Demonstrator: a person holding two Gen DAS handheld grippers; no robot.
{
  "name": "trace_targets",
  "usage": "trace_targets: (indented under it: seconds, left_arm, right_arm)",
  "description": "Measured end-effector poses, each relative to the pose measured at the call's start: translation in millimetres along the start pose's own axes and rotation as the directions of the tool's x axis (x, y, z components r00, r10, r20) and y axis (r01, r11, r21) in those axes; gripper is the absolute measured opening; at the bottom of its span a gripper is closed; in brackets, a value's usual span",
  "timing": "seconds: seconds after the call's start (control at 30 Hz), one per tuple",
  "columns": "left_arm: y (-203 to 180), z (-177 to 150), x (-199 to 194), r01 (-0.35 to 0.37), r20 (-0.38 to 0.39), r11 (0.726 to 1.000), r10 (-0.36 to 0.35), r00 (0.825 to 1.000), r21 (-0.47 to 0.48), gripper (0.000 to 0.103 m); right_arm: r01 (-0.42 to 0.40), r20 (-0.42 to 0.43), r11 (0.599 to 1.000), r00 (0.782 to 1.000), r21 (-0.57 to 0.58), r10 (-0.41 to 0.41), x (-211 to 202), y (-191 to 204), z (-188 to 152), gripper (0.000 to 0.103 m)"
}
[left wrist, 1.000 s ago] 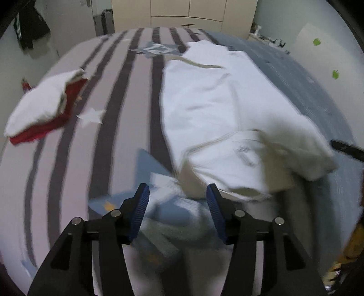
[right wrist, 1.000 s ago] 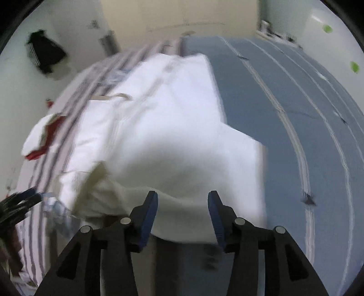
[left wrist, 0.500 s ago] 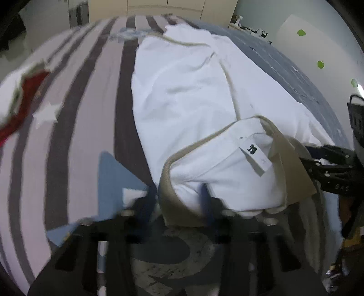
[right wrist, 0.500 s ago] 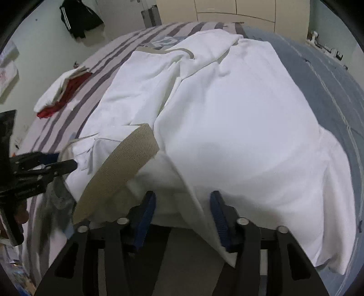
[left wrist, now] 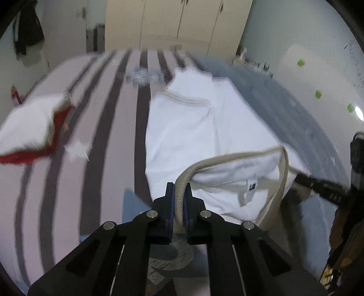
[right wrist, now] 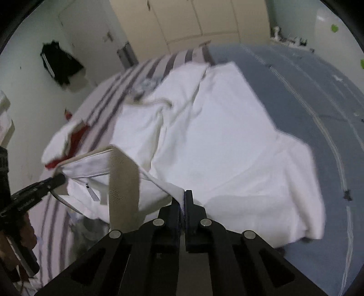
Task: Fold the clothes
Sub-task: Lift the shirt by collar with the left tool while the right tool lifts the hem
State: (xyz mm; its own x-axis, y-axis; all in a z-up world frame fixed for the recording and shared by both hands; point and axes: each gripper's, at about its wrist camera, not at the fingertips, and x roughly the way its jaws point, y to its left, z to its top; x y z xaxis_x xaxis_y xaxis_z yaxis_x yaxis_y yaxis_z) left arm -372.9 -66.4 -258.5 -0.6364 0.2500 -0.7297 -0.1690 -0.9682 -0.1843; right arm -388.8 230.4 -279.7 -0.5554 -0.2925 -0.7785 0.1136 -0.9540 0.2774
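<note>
White cotton fills the centre of both wrist views: a white garment with beige trim lies spread across a bed, its far end toward the top of the frame and its near end lifted off the covers. At lower centre of the left wrist view, the left hand-held gripper is closed tight on the garment's beige ribbed collar, the band pinched between its blue-padded fingers and arcing away to the right, where a small label hangs inside the neckline. At lower centre of the right wrist view, the right hand-held gripper is likewise clamped, a thin white edge of the same garment caught between its nearly touching fingers. Each tool appears at the edge of the other's view, dark and blurred: the right one at right of the left view, the left one at lower left of the right view. The bed cover is striped pale and dark grey on the left half of the left view and plain blue on the right. A folded white-and-red cloth pile rests at the left edge of the left view, well apart from the garment. Cream wardrobe doors stand along the top of the frame, and a dark jacket hangs on the wall at upper left of the right view.
</note>
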Motion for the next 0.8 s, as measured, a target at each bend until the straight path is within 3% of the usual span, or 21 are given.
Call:
trace_targets:
  seconds: [0.2, 0.4, 0.53, 0.73, 0.8]
  left_arm:
    - [-39, 42, -105, -0.008, 0.189, 1.0, 0.005, 0.982, 0.015, 0.005]
    - [-92, 83, -214, -0.031, 0.357, 0.998, 0.009, 0.934, 0.055, 0.005]
    - [-133, 111, -306, -0.04, 0.472, 0.997, 0.003, 0.882, 0.069, 0.005]
    - [-193, 153, -451, -0.085, 0.627, 0.992, 0.01, 0.779, 0.089, 0.005]
    - [-205, 166, -488, -0.093, 0.653, 0.992, 0.019, 0.757, 0.079, 0.005]
  right_arm:
    - [-0.059, 0.149, 0.998, 0.987, 0.022, 0.055, -92, 2, 18, 0.002]
    - [-0.119, 0.293, 0.993, 0.949, -0.014, 0.118, -218, 7, 41, 0.002]
    - [-0.148, 0.366, 0.988, 0.918, -0.046, 0.155, -318, 16, 65, 0.002]
    - [-0.183, 0.467, 0.976, 0.858, -0.115, 0.216, -482, 40, 108, 0.002]
    - [-0.202, 0.483, 0.97, 0.841, -0.136, 0.243, -521, 46, 119, 0.002]
